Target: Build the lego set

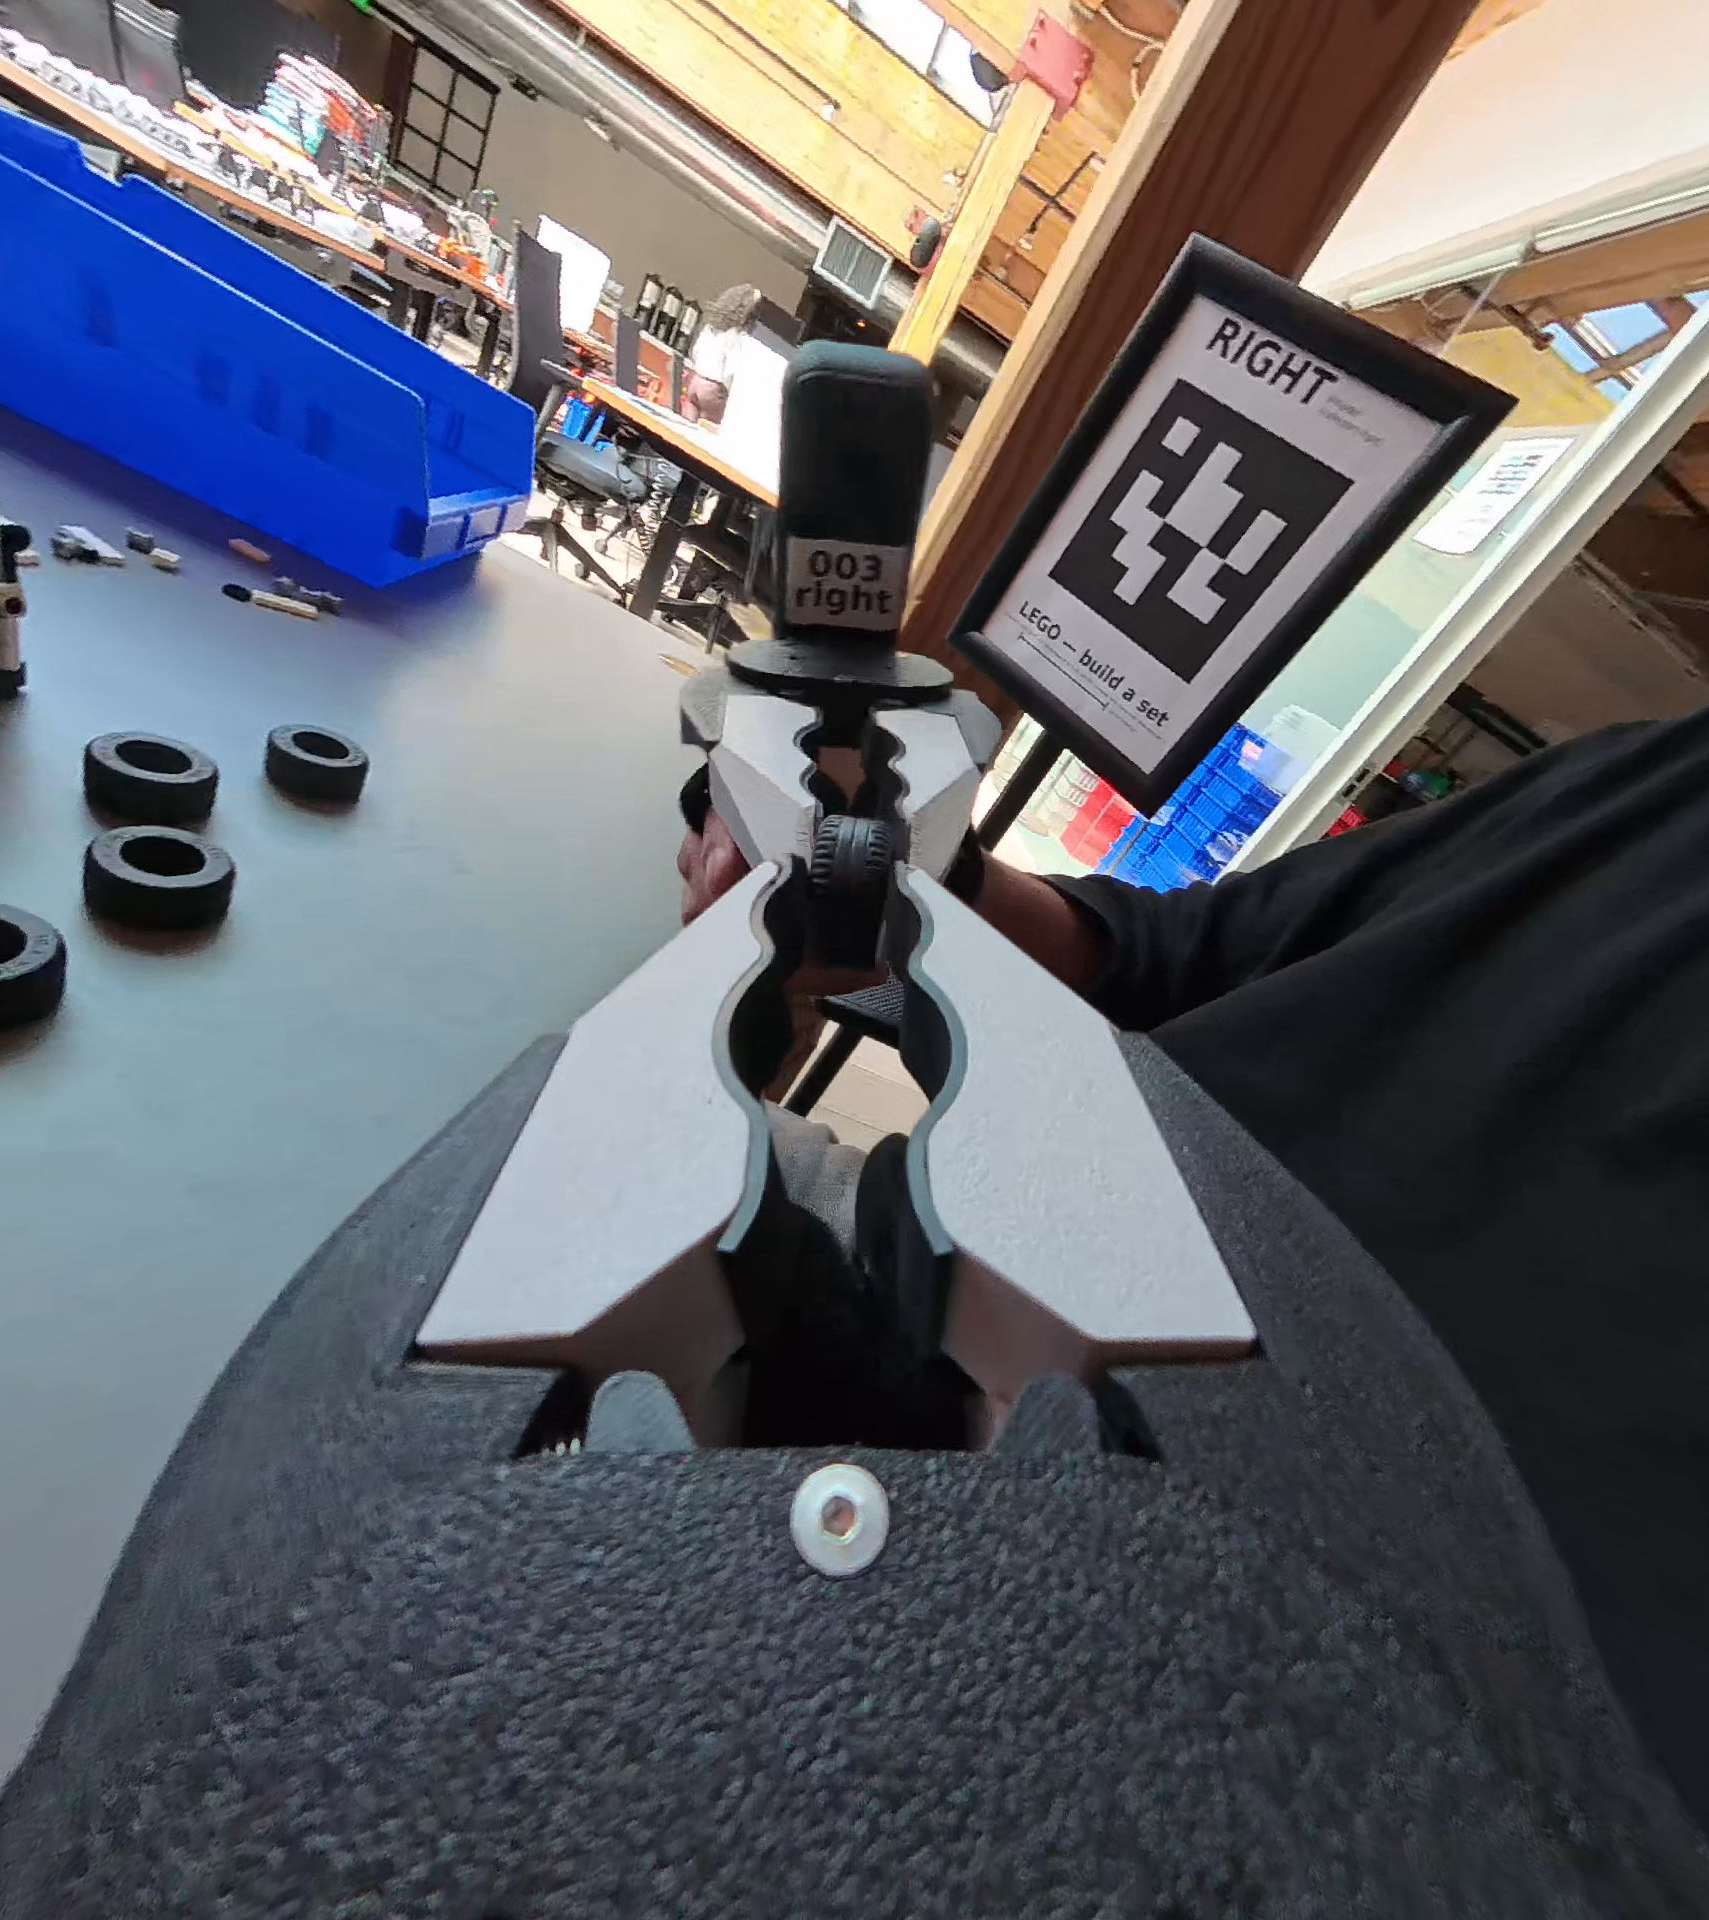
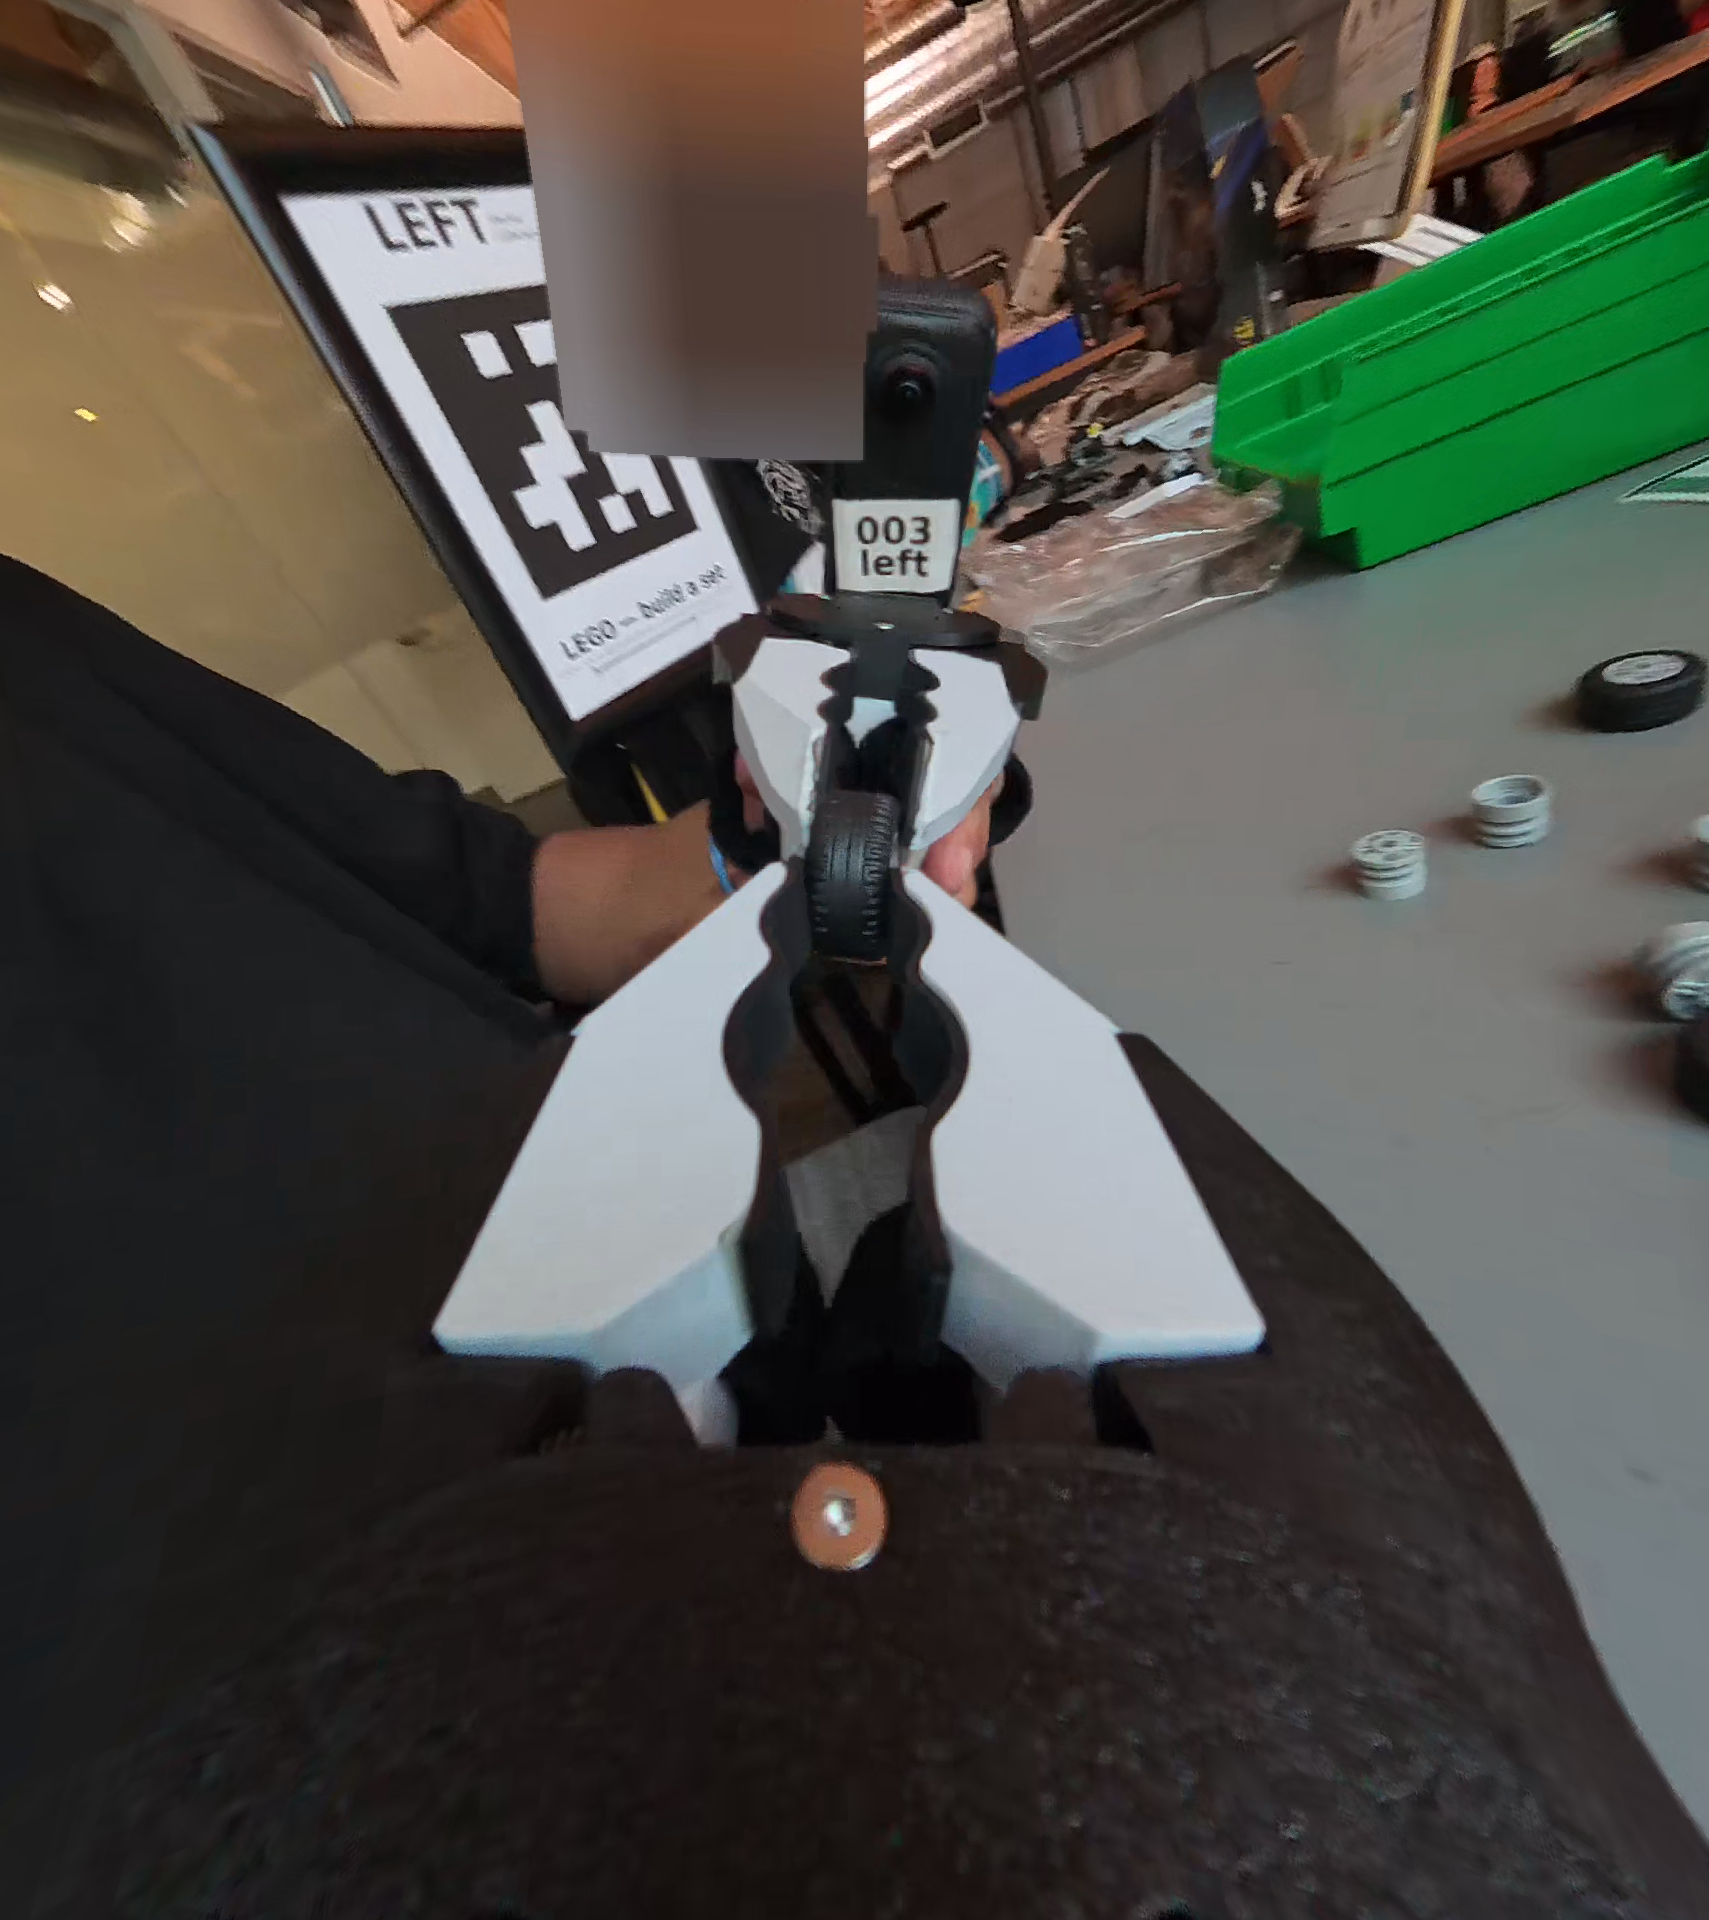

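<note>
A small black ribbed rubber tyre (image 1: 845, 854) is seen at frame centre, pinched tip-to-tip between the left gripper (image 1: 842, 883) and the right gripper (image 2: 850, 883), both nearly closed on it. Smooth black ring tyres (image 1: 149, 774) lie at left on the matte grey table (image 1: 393, 935); grey grooved plastic rims (image 2: 1510, 810) lie at right.

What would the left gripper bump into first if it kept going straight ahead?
Most likely the small black tyre at its fingertips, then the right gripper facing it head-on just behind. Both seem to grip that tyre, though depth is hard to judge.
</note>
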`<state>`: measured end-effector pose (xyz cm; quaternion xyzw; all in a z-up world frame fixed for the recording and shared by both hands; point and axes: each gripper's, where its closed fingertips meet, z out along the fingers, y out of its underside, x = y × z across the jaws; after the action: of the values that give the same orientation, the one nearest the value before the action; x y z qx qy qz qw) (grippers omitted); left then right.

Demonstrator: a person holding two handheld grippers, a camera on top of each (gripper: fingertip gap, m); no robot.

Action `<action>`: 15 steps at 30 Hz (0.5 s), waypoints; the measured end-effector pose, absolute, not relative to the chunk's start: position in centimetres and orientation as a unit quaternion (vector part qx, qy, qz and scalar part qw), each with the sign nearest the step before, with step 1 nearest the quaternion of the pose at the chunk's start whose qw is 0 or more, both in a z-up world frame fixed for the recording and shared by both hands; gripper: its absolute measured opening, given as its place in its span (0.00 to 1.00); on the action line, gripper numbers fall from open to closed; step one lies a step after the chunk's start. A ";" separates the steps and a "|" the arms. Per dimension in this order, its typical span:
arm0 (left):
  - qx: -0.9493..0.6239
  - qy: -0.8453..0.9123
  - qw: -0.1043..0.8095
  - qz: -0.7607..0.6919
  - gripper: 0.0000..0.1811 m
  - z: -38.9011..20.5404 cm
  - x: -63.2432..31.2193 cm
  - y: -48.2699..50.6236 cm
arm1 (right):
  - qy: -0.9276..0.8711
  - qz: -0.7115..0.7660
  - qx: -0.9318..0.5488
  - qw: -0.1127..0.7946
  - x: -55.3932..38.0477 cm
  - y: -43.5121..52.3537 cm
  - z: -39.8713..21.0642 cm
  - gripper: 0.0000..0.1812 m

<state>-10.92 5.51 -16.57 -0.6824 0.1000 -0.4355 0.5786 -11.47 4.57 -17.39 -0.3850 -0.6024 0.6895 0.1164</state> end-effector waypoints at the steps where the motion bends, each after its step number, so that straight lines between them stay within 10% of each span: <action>1: -0.685 0.092 0.577 -0.434 0.07 -16.7 -11.1 5.7 | -0.608 0.679 -0.390 0.128 -11.6 4.8 -17.6 0.07; 10: -0.737 0.225 0.637 -0.039 0.31 -18.6 -12.4 7.4 | -0.399 0.759 -0.506 -0.093 -13.2 7.8 -18.5 0.07; 15: -0.730 0.256 0.627 0.097 0.17 -19.3 -12.4 7.9 | -0.401 0.754 -0.499 -0.148 -12.9 5.6 -18.9 0.07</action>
<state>-12.35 7.93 -19.30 -0.7298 0.2559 0.0968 0.6265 -12.89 5.57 -18.95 -0.4985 -0.4007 0.7544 -0.1478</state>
